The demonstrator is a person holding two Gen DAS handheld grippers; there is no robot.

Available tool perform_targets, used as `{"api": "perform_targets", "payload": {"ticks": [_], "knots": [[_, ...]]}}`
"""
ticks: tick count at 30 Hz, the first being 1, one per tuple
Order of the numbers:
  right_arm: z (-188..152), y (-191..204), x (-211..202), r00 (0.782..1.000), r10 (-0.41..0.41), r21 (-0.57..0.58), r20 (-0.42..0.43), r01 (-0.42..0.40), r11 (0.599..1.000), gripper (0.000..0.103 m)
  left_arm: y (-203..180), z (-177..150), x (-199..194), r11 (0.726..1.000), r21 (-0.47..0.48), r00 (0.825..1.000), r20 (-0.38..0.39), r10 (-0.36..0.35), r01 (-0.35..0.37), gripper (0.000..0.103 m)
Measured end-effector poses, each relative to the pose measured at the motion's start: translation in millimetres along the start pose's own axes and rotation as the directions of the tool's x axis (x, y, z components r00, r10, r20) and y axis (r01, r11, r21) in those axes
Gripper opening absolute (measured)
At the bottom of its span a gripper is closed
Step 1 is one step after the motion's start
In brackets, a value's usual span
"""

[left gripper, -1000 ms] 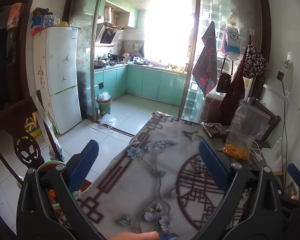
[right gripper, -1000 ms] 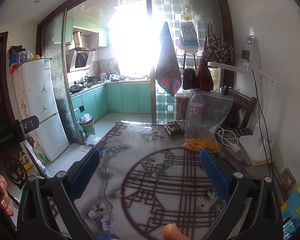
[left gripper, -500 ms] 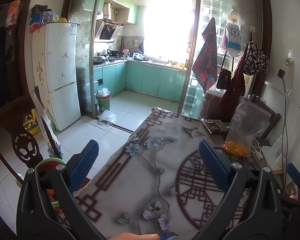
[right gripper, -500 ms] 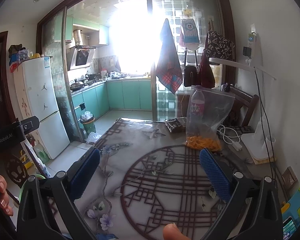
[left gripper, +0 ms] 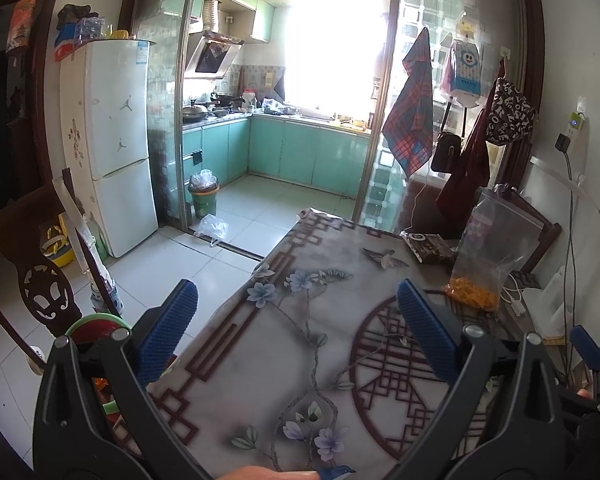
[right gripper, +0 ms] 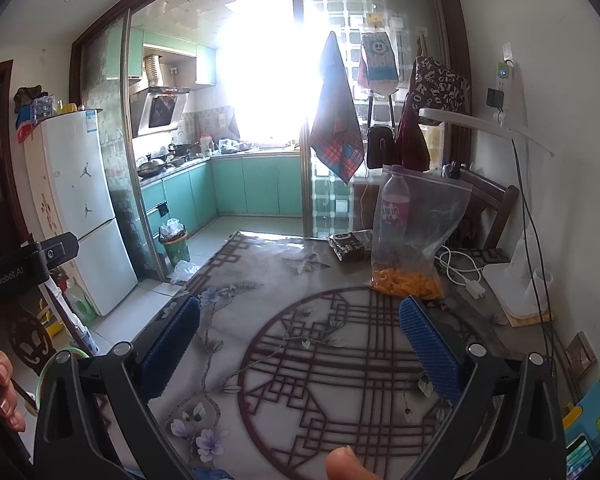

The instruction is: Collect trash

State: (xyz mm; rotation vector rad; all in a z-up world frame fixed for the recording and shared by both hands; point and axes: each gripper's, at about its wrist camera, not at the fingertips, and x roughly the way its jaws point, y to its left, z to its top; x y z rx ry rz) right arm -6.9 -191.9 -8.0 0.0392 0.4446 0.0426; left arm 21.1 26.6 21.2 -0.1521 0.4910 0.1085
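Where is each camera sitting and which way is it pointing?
Left wrist: on the open left tool, over the table's left edge, facing the kitchen; a fingertip shows.
Right wrist: on the open right tool, above the table's middle, facing the clear bag and bottle; left hand at the left edge.
Shared: table, bag, fridge, green bin.

You have a clear plastic bag (right gripper: pixel 416 232) standing upright at the table's far right, orange pieces (right gripper: pixel 406 283) pooled in its bottom.
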Motion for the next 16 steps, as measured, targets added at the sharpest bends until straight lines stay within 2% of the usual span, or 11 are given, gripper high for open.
{"api": "perform_targets", "payload": {"ticks": [6, 11, 14, 16], "knots": [[-3.3, -5.0, 8.5, 1.0, -0.007, 0.008, -0.018, 0.007, 1.0, 0.096, -2.6, -4.5, 12.1, 1.0, -0.004, 0.998, -0.052, -0.025, 0.025, 0.098], [-21.1, -23.7, 27.1, 0.995, -0.049, 0.027, -0.084, 0.052, 0.998, 0.096, -8.0, -24.4, 39.0, 0.999, 0.021, 0.996, -0.085, -0.031, 0.032, 0.098], [-50.9, -48.7, 48.7, 0.978, -0.133, 0.003, -0.163, 0.136, 0.991, 0.096, -7.3, -57.8, 76.6, 0.998, 0.06, 0.991, -0.135, -0.004, 0.013, 0.098], [-81.0, -75.3, 68.1, 0.952, -0.203, -0.029, -0.227, 0.202, 0.979, 0.096, -6.7, -87.3, 108.4, 0.993, 0.122, 0.982, -0.186, 0.022, 0.001, 0.098]]}}
